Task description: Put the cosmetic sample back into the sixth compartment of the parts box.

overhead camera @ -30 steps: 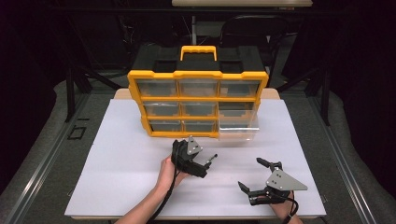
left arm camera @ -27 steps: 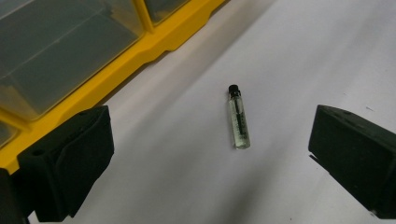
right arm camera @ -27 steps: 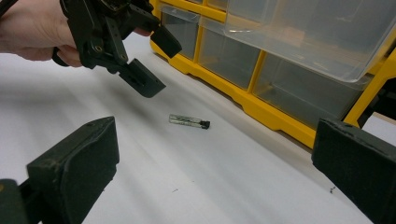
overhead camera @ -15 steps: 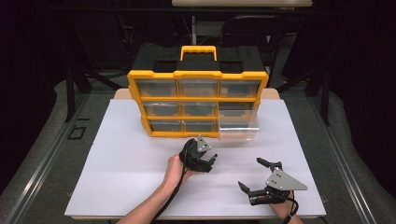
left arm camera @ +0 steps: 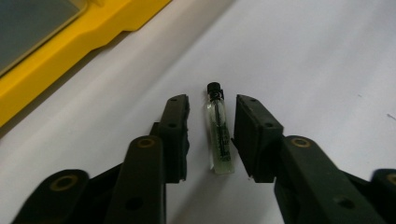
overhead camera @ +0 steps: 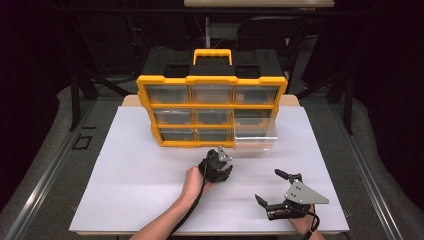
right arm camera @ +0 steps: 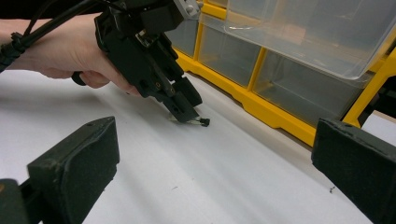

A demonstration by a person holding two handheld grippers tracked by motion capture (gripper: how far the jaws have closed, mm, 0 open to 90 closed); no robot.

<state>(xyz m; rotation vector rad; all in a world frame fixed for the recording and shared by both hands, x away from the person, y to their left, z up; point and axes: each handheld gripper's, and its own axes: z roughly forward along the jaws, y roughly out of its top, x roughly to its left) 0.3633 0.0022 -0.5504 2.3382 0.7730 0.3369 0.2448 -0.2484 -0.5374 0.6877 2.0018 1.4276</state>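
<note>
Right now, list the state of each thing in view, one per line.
Vial: capped, lying flat on the table, between the left tool's pads, not yet pinched.
Left tool: jaws just been closing, gaps remain.
Right tool: open, holding nothing.
Clear drawer: pulled out of the organizer.

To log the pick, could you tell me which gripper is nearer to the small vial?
Left. The left gripper straddles the vial lying on the table, jaws just closing, pads not yet touching it. The right gripper rests apart, open, near the table's front edge.
</note>
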